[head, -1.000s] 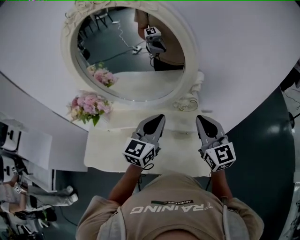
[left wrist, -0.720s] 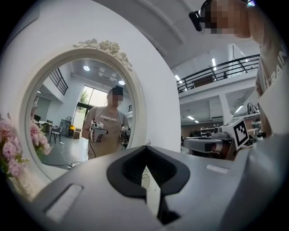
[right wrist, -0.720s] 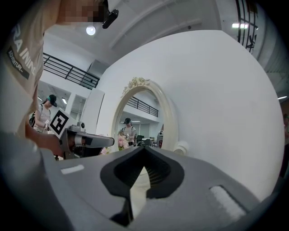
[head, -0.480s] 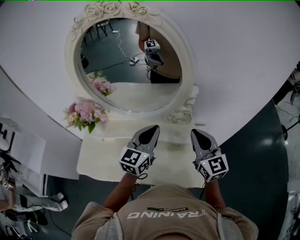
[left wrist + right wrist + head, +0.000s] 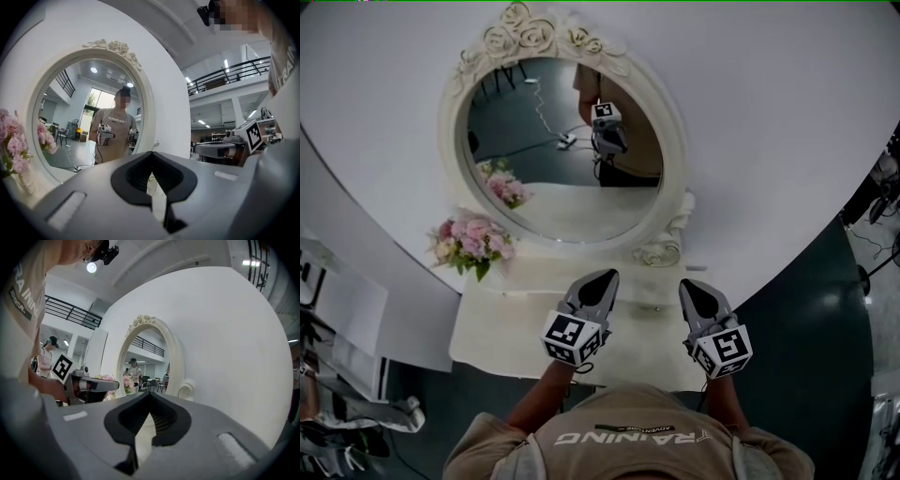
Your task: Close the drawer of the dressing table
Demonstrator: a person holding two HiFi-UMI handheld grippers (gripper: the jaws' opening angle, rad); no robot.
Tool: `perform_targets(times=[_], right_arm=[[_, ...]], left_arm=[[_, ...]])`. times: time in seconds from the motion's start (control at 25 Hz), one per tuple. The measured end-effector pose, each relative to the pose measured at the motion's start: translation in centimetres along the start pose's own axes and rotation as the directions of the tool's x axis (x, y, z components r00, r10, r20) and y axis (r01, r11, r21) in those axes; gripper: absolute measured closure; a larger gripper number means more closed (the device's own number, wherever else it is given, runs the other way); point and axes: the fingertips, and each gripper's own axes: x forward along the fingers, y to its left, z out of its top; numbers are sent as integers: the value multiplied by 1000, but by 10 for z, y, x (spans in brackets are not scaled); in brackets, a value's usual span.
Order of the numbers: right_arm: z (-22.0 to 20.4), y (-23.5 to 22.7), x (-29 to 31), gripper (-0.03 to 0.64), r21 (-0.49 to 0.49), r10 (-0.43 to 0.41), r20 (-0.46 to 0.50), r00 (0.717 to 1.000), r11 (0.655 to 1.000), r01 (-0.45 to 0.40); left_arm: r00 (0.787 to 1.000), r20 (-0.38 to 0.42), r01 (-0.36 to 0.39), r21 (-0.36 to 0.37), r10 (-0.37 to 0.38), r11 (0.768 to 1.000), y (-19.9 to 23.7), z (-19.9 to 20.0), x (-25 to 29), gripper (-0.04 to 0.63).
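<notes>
Hovering nearest the person's chest, are the left gripper (image 5: 602, 281) and the right gripper (image 5: 692, 289) carrying anything?

No. Each has its jaws pressed together on nothing. They sit side by side, apart from each other, over the near part of the dressing table's top (image 5: 502, 328).

And the drawer?

No view shows it. It probably lies under that top, below the grippers, so how far out it stands cannot be told.

What could go wrong from here?

Pushing off-centre with one narrow closed tip could skew the drawer and jam it. A hard shove could shake the table and tip the pink flowers (image 5: 472, 246) further back, beside the oval mirror (image 5: 558, 150).
</notes>
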Motion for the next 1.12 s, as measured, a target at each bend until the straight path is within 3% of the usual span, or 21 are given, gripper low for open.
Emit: perform_targets(times=[0.32, 1.12], right_arm=[[3, 5, 2, 615, 0, 9, 10, 1000, 1000, -9], [-12, 14, 10, 615, -42, 10, -63, 998, 999, -13]], left_arm=[[1000, 3, -12, 8, 12, 1000, 6, 3, -5, 580], [999, -18, -31, -77, 30, 997, 19, -24, -12, 580]])
